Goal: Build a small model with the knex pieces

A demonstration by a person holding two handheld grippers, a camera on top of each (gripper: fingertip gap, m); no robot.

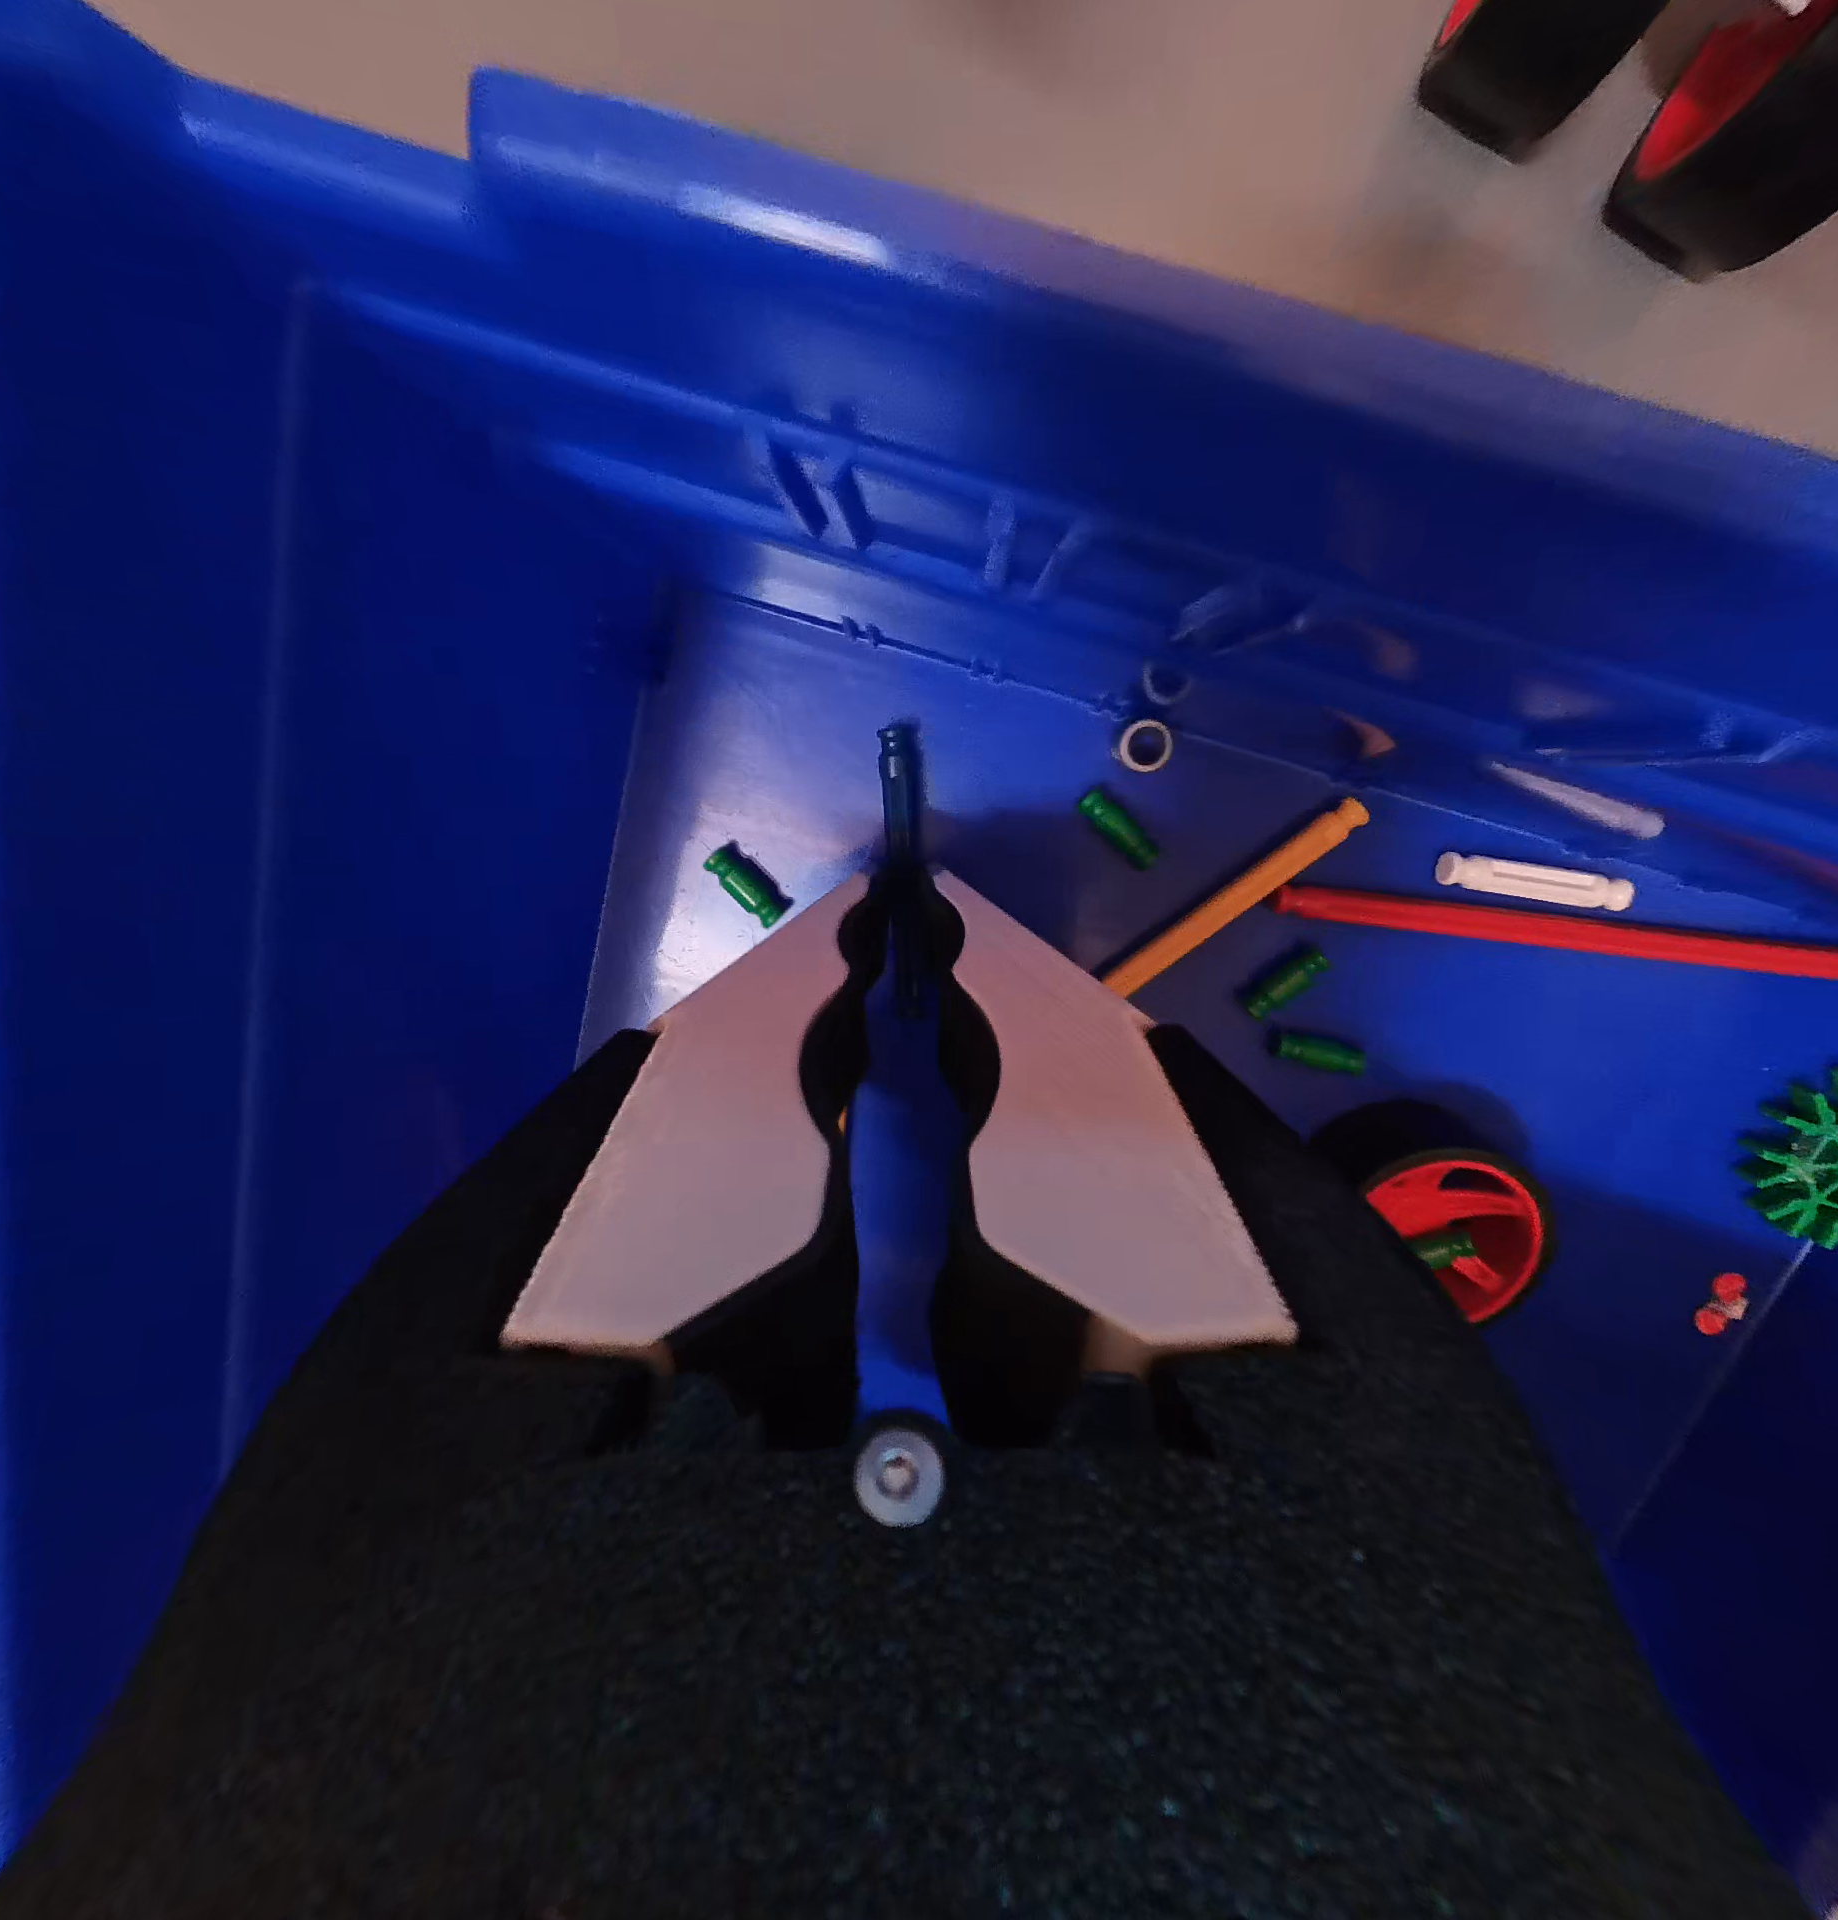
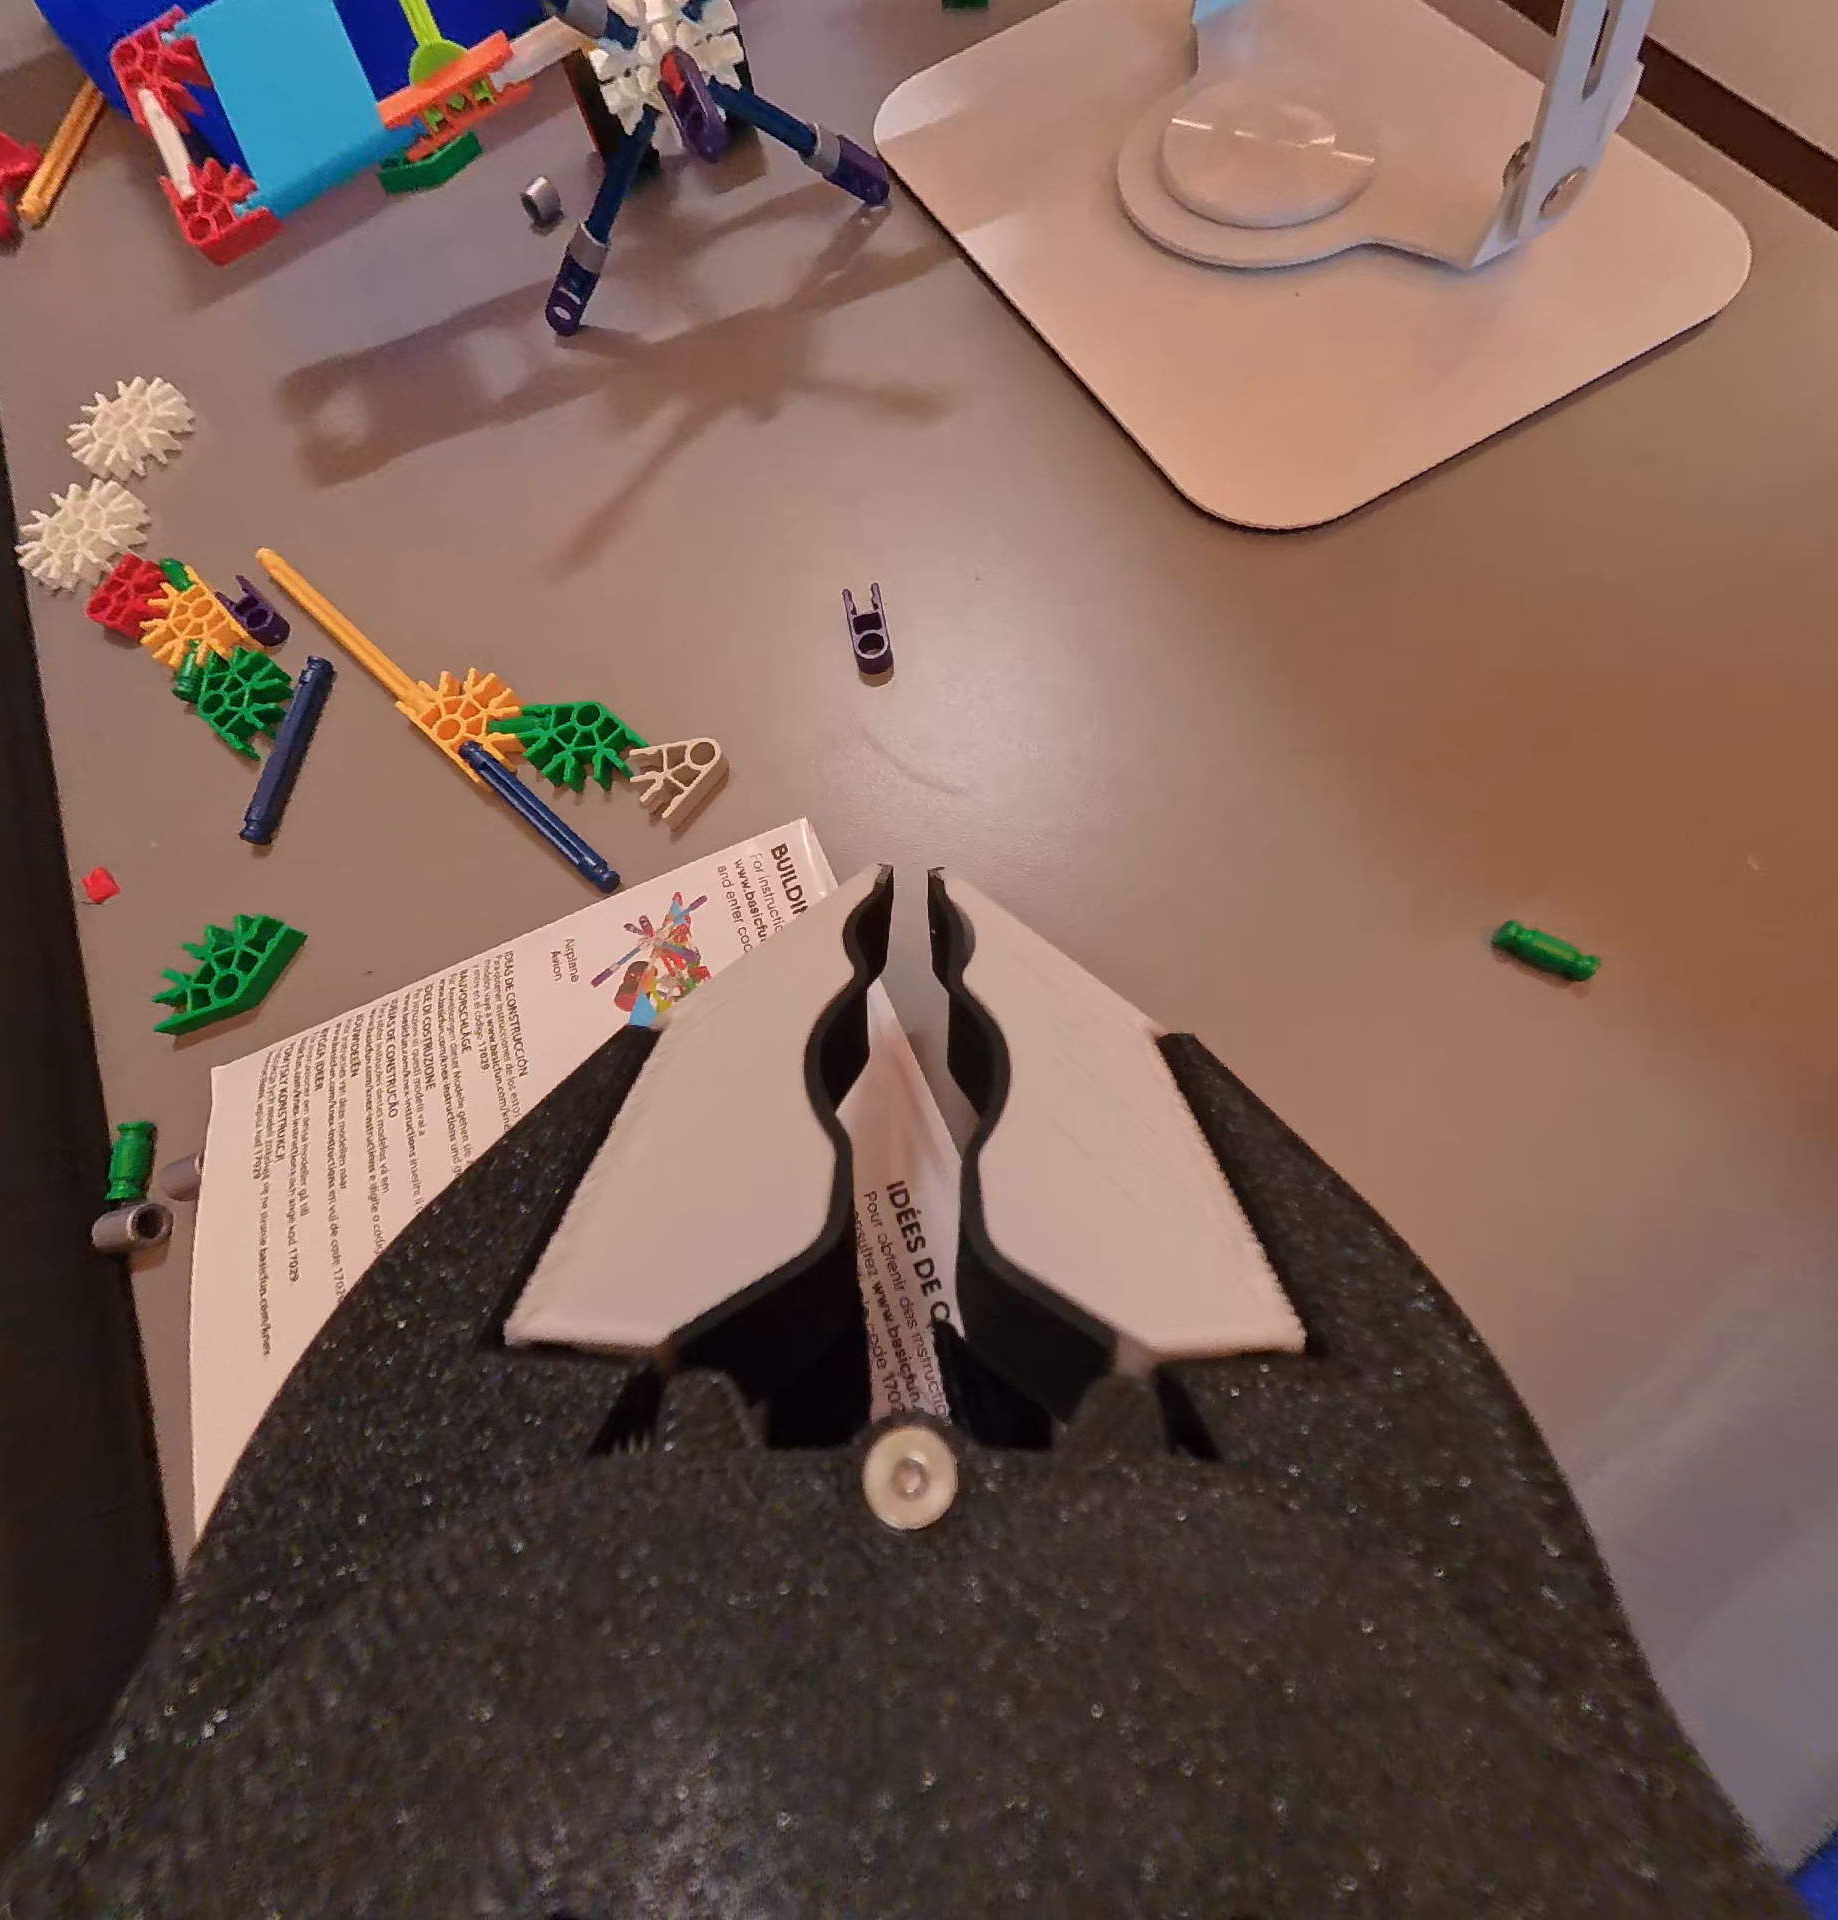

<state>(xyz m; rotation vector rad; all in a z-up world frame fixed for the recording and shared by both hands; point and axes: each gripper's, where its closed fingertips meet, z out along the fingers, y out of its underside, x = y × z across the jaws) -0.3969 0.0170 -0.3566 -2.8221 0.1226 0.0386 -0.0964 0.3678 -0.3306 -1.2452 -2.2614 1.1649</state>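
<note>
My left gripper [image 1: 902, 883] is shut on a thin dark blue rod [image 1: 899, 790] that sticks out past the fingertips. It is inside a blue plastic bin [image 1: 375, 727], above the bin's floor near a corner. Short green rods [image 1: 746, 884] lie on the floor just beside the tips. My right gripper [image 2: 910, 883] has its jaws almost together with a narrow slit between them and nothing in it. It hovers over a printed leaflet [image 2: 427, 1091] on a grey-brown table. A purple clip [image 2: 868, 634] lies ahead of it.
The bin also holds an orange rod [image 1: 1237, 896], a red rod [image 1: 1569, 932], a white rod [image 1: 1533, 881], a red wheel [image 1: 1455, 1226] and a green connector [image 1: 1819, 1174]. On the table are a monitor stand base [image 2: 1310, 312], a built toy model [image 2: 666, 94] and loose connectors [image 2: 458, 717]. The tips of one gripper are about 45 cm away from the tips of the other. My right gripper is the nearer one to the purple clip [image 2: 868, 634]: about 9 cm, against 40 cm.
</note>
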